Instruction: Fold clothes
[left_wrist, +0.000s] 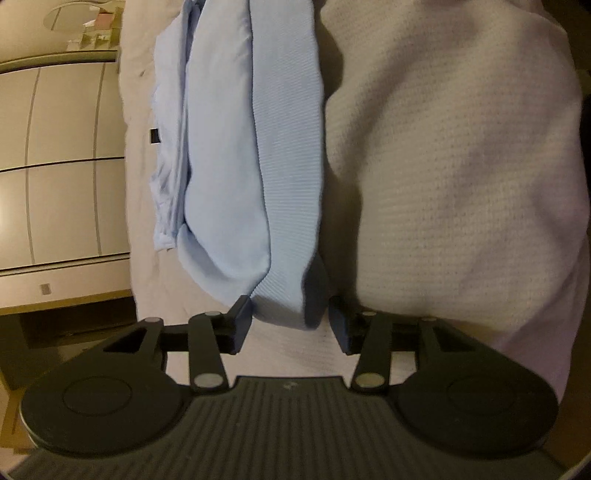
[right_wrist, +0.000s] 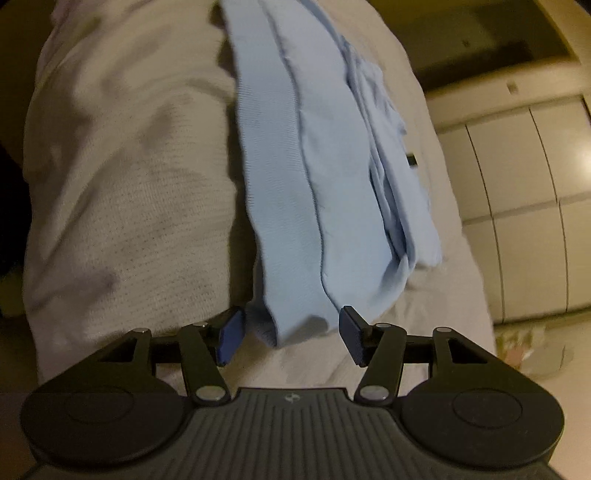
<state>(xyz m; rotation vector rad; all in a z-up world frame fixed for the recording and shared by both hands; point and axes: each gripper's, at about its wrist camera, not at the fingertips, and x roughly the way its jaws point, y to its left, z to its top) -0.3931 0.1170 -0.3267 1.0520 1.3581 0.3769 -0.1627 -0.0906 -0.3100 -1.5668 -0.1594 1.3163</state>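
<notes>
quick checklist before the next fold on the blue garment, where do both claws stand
1. Left claw open around garment end: ok.
2. Right claw open around other end: ok.
3. Either claw clamped on cloth: not ok, both open.
4. Light blue garment folded into a long strip on the white bedcover: ok.
5. Layers aligned: not ok, the thinner layer sticks out unevenly along one side.
6. Fingers reach under all layers: cannot tell.

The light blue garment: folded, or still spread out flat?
Folded. The light blue garment lies as a narrow stack of layers on the white knit cover, with several edges running side by side along its length.
</notes>
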